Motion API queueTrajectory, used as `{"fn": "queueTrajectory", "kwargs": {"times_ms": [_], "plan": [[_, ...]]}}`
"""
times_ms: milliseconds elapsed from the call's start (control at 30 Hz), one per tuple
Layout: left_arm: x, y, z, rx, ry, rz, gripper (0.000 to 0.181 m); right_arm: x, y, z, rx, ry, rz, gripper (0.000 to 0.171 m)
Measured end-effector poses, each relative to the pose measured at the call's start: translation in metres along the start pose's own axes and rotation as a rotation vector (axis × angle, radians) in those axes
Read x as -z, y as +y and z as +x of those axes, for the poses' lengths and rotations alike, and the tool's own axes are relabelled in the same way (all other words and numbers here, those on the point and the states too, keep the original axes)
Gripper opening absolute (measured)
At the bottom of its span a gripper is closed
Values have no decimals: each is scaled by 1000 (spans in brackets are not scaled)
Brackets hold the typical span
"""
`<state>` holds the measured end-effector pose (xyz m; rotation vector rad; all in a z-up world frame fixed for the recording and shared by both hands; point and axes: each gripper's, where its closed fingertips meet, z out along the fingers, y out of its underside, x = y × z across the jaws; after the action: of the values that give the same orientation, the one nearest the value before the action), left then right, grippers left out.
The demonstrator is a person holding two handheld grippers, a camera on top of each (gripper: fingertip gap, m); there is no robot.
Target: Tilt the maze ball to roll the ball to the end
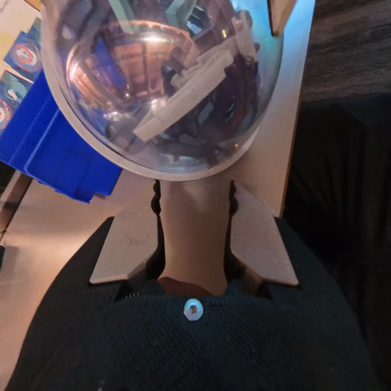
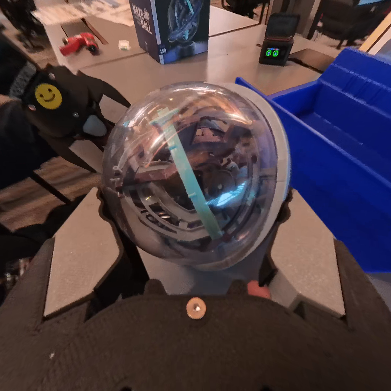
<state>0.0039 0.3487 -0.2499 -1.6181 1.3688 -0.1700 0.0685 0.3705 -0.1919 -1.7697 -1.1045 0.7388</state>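
Observation:
The maze ball (image 2: 194, 175) is a clear sphere with a grey rim and teal (image 2: 190, 186), grey and brown tracks inside. My right gripper (image 2: 194, 196) is shut on it, one finger on each side, and holds it above the table. In the left wrist view the ball (image 1: 160, 84) fills the top of the frame. My left gripper (image 1: 194, 186) has its fingertips pressed against the grey rim, jaws part way apart. Its black fingers (image 2: 105, 93), below a yellow smiley sticker, meet the ball's left side in the right wrist view. I cannot make out the small ball inside.
A blue bin (image 2: 338, 148) stands right of the ball and also shows in the left wrist view (image 1: 53, 148). On the pale table (image 2: 222, 67) behind are a dark game box (image 2: 169, 29), a black device with a lit screen (image 2: 277, 42) and a red toy (image 2: 78, 43). The table edge and dark floor (image 1: 338, 63) lie to the right.

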Motion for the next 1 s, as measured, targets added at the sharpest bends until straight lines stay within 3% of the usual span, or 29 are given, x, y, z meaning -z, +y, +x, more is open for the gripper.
{"fn": "queueTrajectory", "kwargs": {"times_ms": [133,167,367,567,600,833,1000], "plan": [[1,-5,-24,-170,-216,34,31,5,1,-2,-113,-79,11,156],[1,-7,-29,-192,-267,44,30,5,1,-5,-143,-113,13,154],[-1,-9,-30,-85,-240,70,99,16,-6,-11,-284,-231,60,144],[2,-18,-18,-115,-180,160,90,15,-7,-8,-195,-177,71,156],[2,-20,-13,-128,-164,164,82,13,-7,-9,-161,-159,60,158],[-1,-12,-9,-154,-146,118,78,7,-5,-19,133,-68,30,158],[0,-13,-15,-172,-192,128,77,8,-2,-16,126,-47,-2,157]]}}
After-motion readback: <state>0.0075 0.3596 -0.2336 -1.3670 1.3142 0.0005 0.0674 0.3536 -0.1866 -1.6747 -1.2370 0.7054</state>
